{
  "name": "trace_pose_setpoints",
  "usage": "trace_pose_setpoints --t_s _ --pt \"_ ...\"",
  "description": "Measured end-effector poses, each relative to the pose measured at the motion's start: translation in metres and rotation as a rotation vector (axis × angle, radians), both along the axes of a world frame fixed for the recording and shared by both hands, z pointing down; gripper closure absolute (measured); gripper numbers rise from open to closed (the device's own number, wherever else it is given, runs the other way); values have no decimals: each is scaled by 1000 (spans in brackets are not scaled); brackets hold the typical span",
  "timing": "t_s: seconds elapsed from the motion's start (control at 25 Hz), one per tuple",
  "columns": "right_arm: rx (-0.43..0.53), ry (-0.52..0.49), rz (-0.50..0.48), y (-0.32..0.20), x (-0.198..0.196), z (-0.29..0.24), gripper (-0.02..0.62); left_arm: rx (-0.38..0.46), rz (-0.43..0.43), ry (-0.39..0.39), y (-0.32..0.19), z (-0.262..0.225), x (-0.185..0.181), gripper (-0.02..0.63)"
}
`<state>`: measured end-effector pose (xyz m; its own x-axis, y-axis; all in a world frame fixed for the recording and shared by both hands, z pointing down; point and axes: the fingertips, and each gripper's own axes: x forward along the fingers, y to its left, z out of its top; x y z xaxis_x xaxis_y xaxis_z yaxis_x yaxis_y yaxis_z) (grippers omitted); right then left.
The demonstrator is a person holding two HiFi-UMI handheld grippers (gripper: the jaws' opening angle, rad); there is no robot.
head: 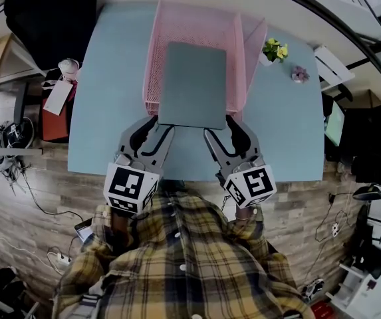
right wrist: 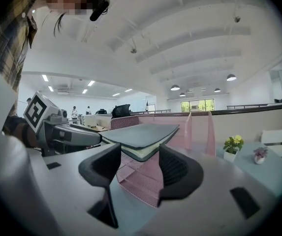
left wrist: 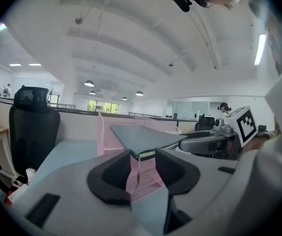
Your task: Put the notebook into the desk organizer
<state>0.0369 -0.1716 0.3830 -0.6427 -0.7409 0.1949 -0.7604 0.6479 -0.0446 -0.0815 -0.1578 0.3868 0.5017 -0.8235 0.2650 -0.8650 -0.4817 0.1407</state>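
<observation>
A grey-green notebook lies flat on top of the pink mesh desk organizer, its near edge overhanging toward me. My left gripper sits at the notebook's near left corner. In the left gripper view that corner of the notebook pokes between the jaws of the left gripper, which stand apart. My right gripper is at the near right corner. There the notebook hangs between the wide-open jaws of the right gripper, with a gap on each side. Pink mesh of the organizer shows below.
The organizer stands on a light-blue table. A yellow potted plant and a small purple one are at the table's right. A black chair and a bag with a white tag are off the left edge.
</observation>
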Motion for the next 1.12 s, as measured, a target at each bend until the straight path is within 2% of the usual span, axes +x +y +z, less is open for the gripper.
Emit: trace_pose_setpoints --t_s 0.24,0.56,0.84,1.12 --pt "21 29 4 -11 -4 -1 360 22 -11 -70 -11 -4 -1 467" --pt "33 38 11 -28 -8 -4 374 33 -30 -86 -30 -8 -4 480" --pt "-15 63 25 -39 -12 1 377 25 -52 -97 -44 -7 -8 483" --pt "-36 114 59 -43 -15 2 377 28 -64 -148 -48 -6 -8 488"
